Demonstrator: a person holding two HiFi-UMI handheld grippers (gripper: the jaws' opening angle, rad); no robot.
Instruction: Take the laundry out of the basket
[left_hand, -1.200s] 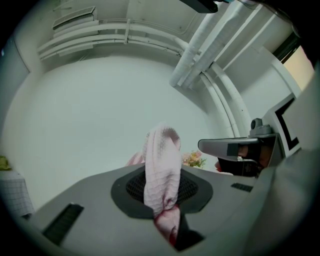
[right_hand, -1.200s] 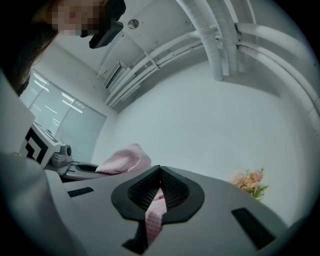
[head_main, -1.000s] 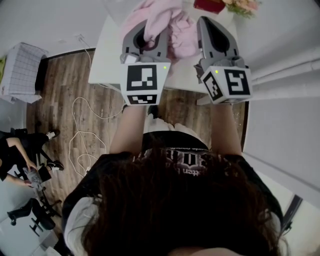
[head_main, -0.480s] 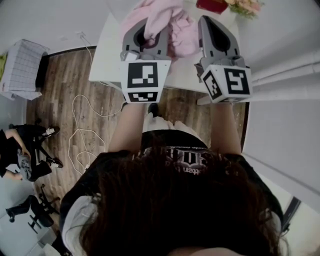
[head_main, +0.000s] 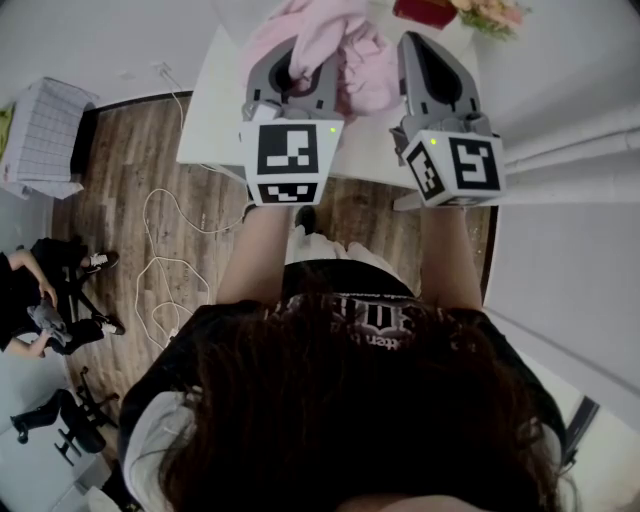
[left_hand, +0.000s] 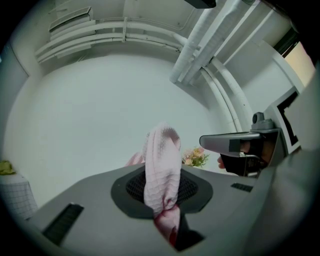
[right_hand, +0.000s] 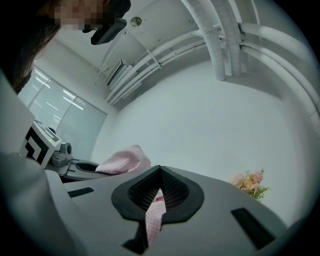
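Note:
A pink cloth (head_main: 352, 55) hangs over the white table (head_main: 215, 110) at the top of the head view, stretched between both grippers. My left gripper (head_main: 292, 48) is shut on a bunched fold of the waffle-textured pink cloth (left_hand: 161, 170), which stands up from between its jaws. My right gripper (head_main: 412, 42) is shut on another strip of the cloth (right_hand: 154, 216) that runs down through its jaws. In the right gripper view, the left gripper (right_hand: 75, 167) shows at the left with cloth (right_hand: 122, 161) draped on it. No basket is clearly in view.
A red object (head_main: 420, 10) and a bunch of flowers (head_main: 490, 12) stand at the table's far edge. Cables (head_main: 165, 270) lie on the wooden floor, and a white gridded box (head_main: 40, 140) stands at the left. A person (head_main: 40, 310) sits at the lower left.
Both grippers and the pink cloth stay where they were. Only the seated person at the lower left has shifted a little.

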